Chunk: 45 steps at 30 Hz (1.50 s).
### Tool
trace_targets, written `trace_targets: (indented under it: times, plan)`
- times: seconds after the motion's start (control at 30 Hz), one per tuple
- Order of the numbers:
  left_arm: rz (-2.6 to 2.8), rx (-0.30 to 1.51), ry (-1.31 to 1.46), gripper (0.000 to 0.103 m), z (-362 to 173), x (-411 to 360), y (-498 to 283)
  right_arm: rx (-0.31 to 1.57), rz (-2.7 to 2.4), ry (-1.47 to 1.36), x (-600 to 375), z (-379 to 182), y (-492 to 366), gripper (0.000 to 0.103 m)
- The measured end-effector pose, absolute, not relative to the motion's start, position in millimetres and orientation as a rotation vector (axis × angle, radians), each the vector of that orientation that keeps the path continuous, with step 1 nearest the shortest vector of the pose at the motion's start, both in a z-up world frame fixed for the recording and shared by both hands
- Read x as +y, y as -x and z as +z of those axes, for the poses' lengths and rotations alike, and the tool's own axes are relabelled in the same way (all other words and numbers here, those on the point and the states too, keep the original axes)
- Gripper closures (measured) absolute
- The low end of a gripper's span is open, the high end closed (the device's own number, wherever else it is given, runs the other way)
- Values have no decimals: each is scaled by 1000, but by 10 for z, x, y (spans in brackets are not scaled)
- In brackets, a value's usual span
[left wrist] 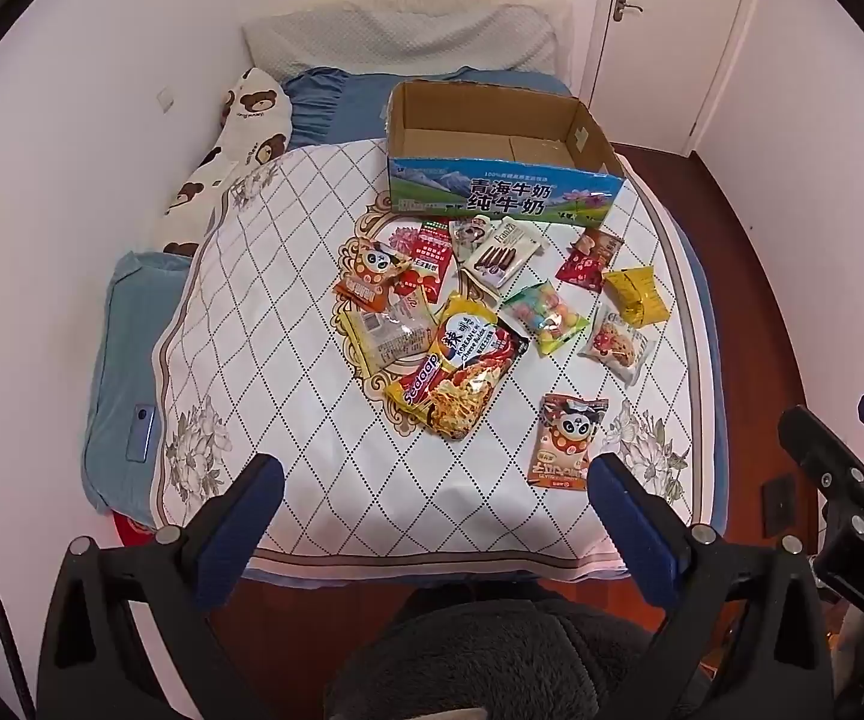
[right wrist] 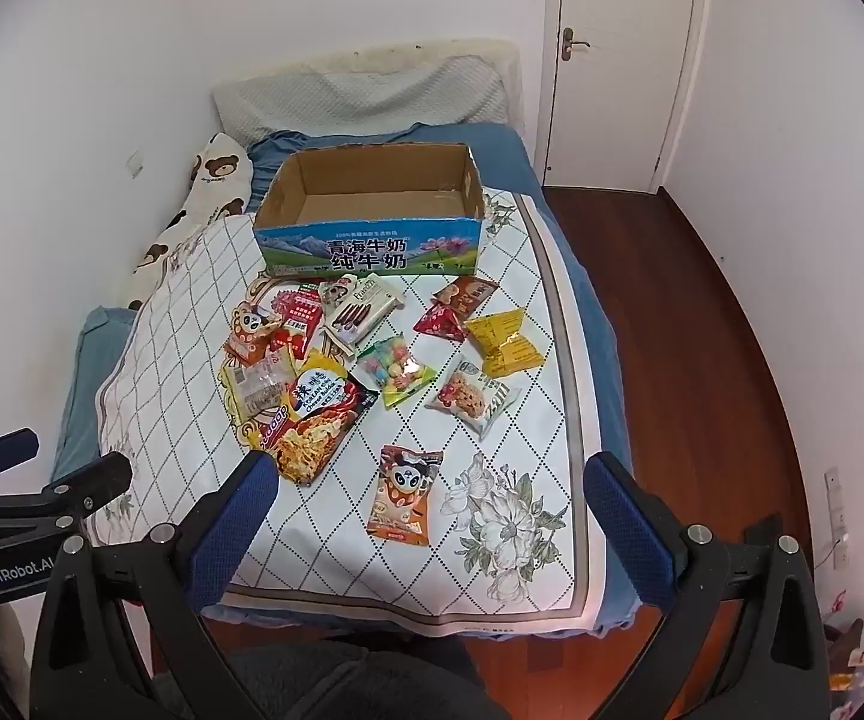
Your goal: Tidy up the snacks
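Several snack packets lie scattered on the bed in front of an empty open cardboard milk box. Among them are a big noodle pack, a panda packet nearest me, a yellow packet and a candy bag. My left gripper is open and empty, held above the bed's near edge. My right gripper is open and empty too, beside it; the panda packet shows between its fingers, farther off.
The bed has a white diamond-pattern cover, a bear-print pillow and blue bedding at the left, where a phone lies. White walls close the left. Wood floor and a door are at the right.
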<state>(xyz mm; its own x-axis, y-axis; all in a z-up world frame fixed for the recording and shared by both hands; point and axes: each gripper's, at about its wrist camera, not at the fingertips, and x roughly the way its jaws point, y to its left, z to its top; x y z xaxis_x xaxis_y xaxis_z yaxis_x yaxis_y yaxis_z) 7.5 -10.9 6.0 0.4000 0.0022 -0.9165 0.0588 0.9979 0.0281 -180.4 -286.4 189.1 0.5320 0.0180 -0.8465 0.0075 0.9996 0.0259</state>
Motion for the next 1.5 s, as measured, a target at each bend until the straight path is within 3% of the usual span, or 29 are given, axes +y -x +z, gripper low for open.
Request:
trace_targets:
  times: [1.5]
  plan:
    - [-31, 1137, -49, 0, 128, -73, -72, 993, 16, -34, -2872, 1962, 1761, 0]
